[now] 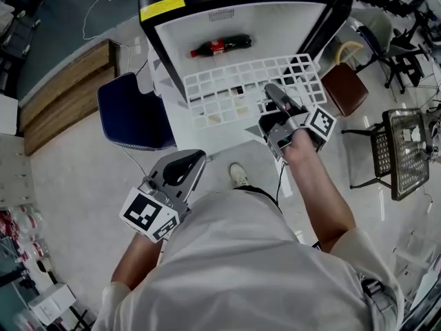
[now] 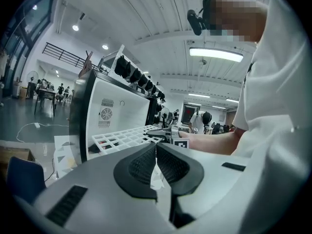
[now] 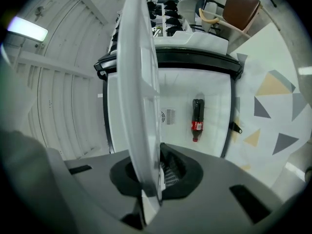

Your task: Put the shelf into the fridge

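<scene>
Wooden bench (image 1: 65,92): seen on the floor at far left of the head view, beside the blue chair.
Blue chair (image 1: 131,112): set just left of the fridge front; its seat is bare.
Left hand-held gripper (image 1: 187,165): held low, in front of the person's body and well apart from the shelf. In the left gripper view (image 2: 156,152) its jaws are pressed together, with nothing between them.
Fridge (image 1: 289,26): a black case with a white inside, its door swung open to the right. A yellow label (image 1: 162,7) is fixed on the top edge.
Cola bottle (image 1: 220,45): laid on its side against the white inside of the fridge, beyond the shelf's far edge; also seen in the right gripper view (image 3: 197,119).
Shelf (image 1: 234,88): a white grid panel, held roughly level at the fridge's open front. Its far edge is at the mouth of the opening and most of the panel juts out toward the person. Whether it rests on any rail cannot be told.
Right hand-held gripper (image 1: 274,94): the shelf's near right part is pinched by it. In the right gripper view (image 3: 153,172) the panel (image 3: 139,82) is seen edge-on, clamped between the two pads.
Brown chair (image 1: 344,88): stood right of the open door.
Mesh chair (image 1: 403,150): a dark metal one, placed at far right, well apart from the fridge.
</scene>
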